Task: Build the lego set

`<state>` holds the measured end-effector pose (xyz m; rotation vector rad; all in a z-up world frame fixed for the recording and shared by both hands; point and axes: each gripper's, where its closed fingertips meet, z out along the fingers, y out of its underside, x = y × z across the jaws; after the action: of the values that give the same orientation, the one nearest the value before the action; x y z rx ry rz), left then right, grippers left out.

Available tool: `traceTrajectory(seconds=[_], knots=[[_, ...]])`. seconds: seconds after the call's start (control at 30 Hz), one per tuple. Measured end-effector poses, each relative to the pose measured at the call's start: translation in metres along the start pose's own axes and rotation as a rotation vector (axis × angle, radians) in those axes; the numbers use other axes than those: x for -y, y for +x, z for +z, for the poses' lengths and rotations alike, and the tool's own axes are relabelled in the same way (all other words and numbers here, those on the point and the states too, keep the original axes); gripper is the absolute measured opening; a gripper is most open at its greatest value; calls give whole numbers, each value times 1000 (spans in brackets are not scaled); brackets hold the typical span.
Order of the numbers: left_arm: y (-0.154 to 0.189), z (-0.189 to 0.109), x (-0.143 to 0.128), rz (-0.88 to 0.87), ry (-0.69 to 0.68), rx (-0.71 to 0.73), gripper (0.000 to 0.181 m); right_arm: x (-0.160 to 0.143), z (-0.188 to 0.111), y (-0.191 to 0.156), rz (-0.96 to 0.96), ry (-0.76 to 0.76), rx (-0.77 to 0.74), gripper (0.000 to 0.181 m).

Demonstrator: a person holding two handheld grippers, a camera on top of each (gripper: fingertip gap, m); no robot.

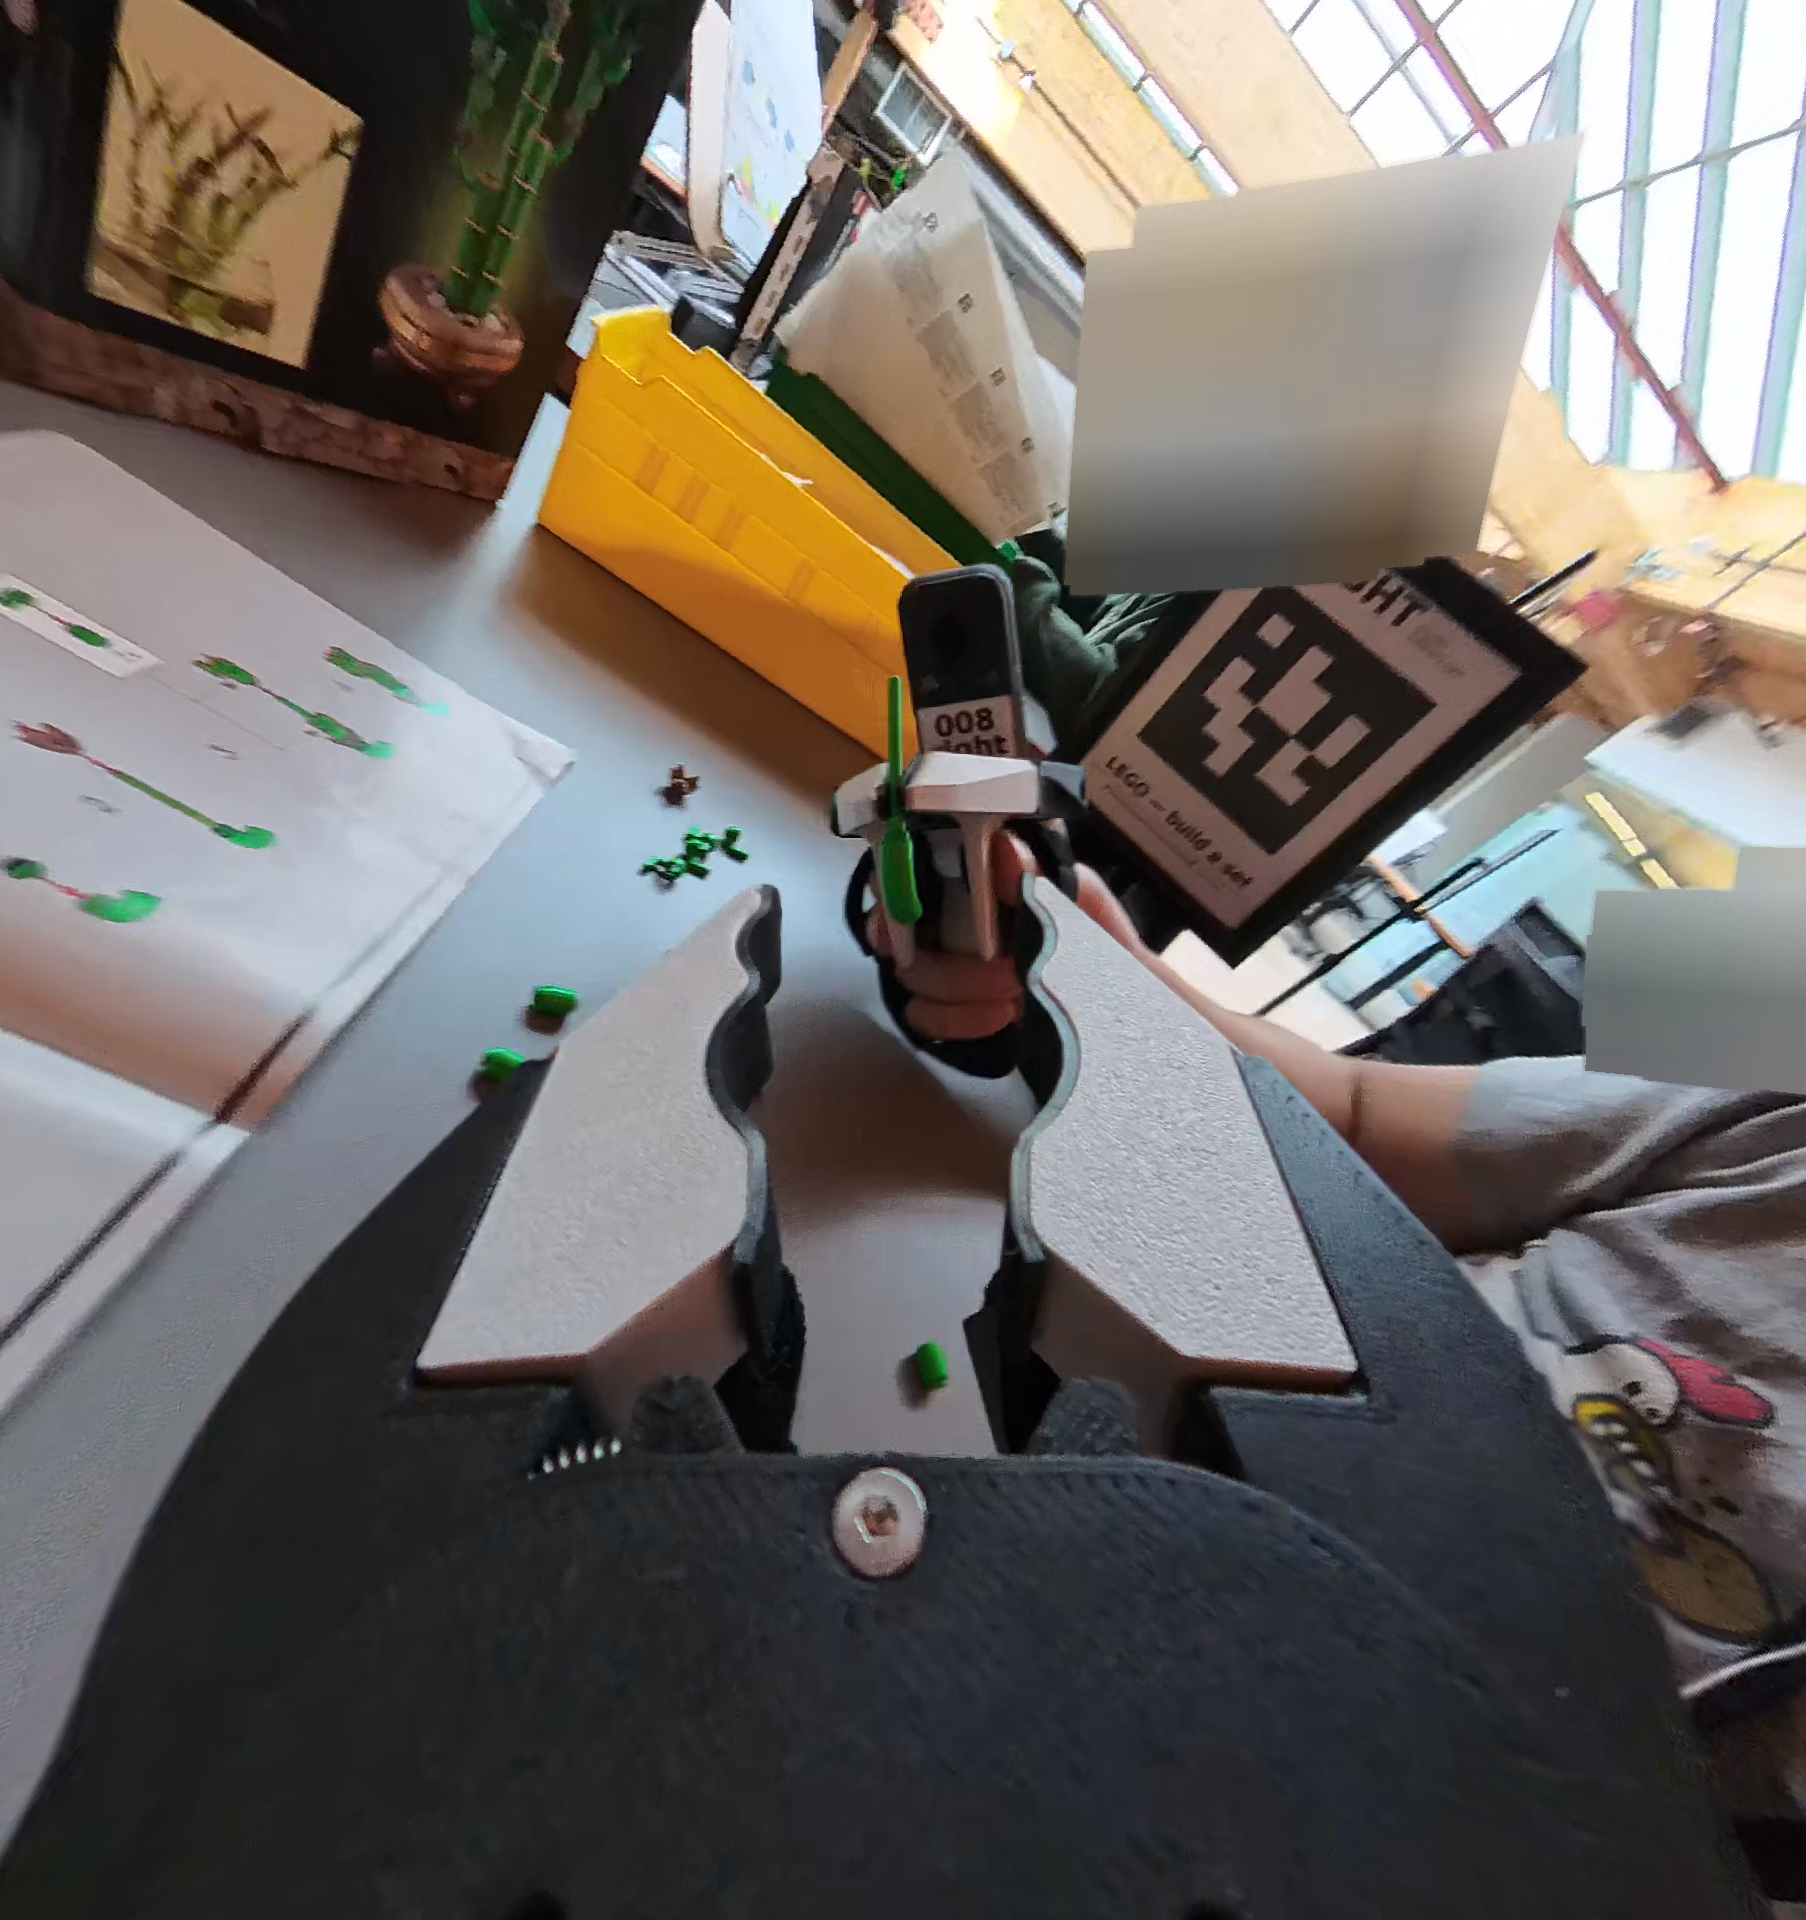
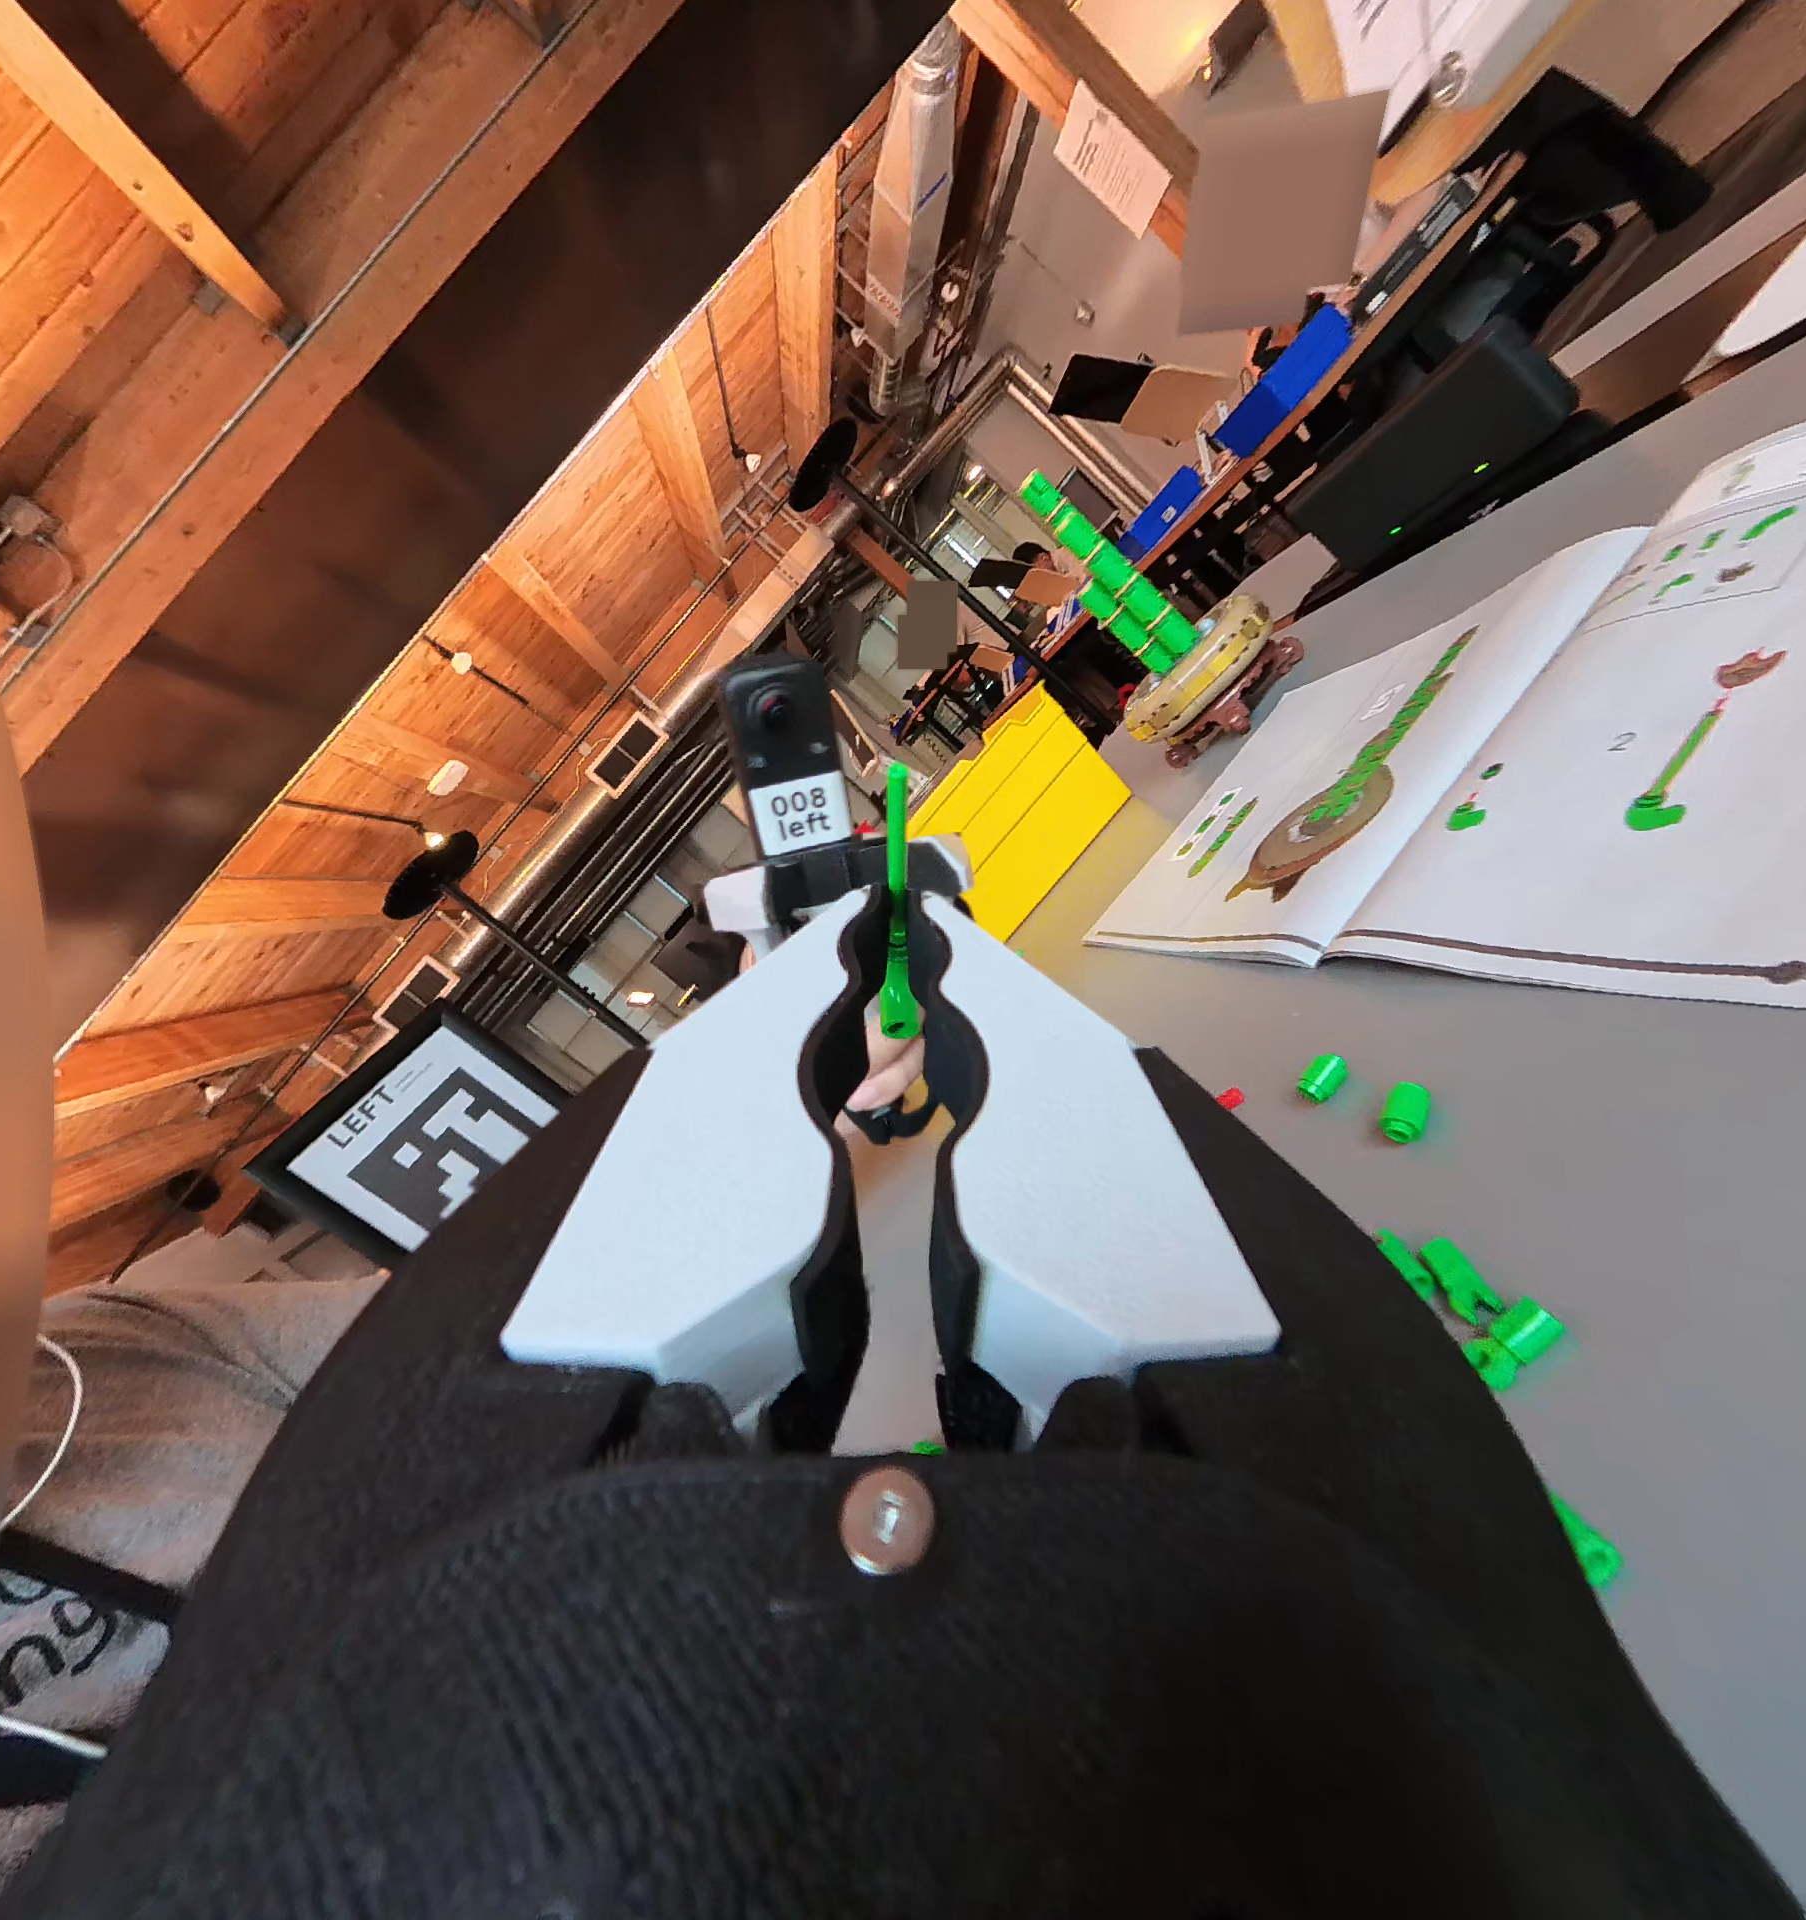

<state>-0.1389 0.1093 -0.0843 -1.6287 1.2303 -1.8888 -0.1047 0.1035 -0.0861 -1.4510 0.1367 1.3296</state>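
Observation:
My right gripper (image 2: 897, 906) is shut on a thin green lego rod (image 2: 895, 894) that sticks out past its tips; the rod also shows in the left wrist view (image 1: 899, 831), held in the right gripper (image 1: 935, 883) facing me above the table. My left gripper (image 1: 904, 914) is open and empty, raised over the grey table (image 1: 587, 603), a short way from the right one. Small green cylinder pieces (image 1: 554, 1000) and a cluster of green clips (image 1: 693, 854) lie loose on the table. The partly built green stalk on a round base (image 2: 1190, 665) stands far back.
An open instruction booklet (image 1: 203, 779) lies on the left, also in the right wrist view (image 2: 1501, 810). A yellow bin (image 1: 733, 520) and the set's box (image 1: 255, 208) stand behind. A person's arm and grey shirt (image 1: 1605, 1299) are on the right. The grippers' ends are close to 4 cm from one another.

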Motion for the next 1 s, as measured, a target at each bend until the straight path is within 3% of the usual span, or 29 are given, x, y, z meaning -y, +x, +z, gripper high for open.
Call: traceTrajectory(seconds=[0.3, 0.47, 0.63, 1.0], knots=[[7, 26, -27, -71, -101, -72, 41, -15, 11, -14, -46, -74, 70, 0], [15, 27, -30, -94, -97, -145, 4, -18, 14, -18, -55, -88, 93, 0], [24, 25, -25, -160, -80, -227, 4, -14, 15, -24, -73, -66, 127, 0], [19, 27, -28, -92, -96, -153, 4, -10, 15, -21, -75, -27, 104, 0]])
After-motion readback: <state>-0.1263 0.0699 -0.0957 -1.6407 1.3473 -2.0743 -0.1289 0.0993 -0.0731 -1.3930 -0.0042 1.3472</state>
